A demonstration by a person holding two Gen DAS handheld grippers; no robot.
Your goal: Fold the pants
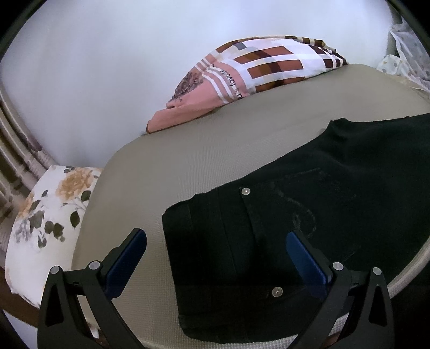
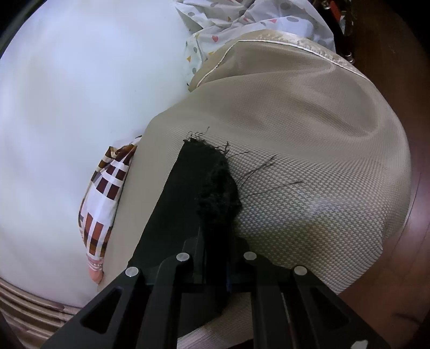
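Observation:
Black pants (image 1: 309, 204) lie flat on a beige mattress (image 1: 188, 150); the waist end with two metal rivets is nearest in the left wrist view. My left gripper (image 1: 216, 241) hovers open over that waist end, its blue pads (image 1: 126, 263) apart, nothing between them. In the right wrist view the frayed hem of a black pant leg (image 2: 215, 188) is bunched and lifted a little off the mattress (image 2: 309, 134), loose threads trailing to the right. My right gripper (image 2: 216, 257) is shut on that hem; the cloth hides its pads.
A pink and brown checked pillow (image 1: 255, 69) lies at the back of the mattress against a white wall (image 1: 94, 67). A floral pillow (image 1: 51, 214) sits at the left. Dotted white cloth (image 2: 242, 24) is heaped at the far corner. Dark wooden floor (image 2: 403, 80) runs beside the bed.

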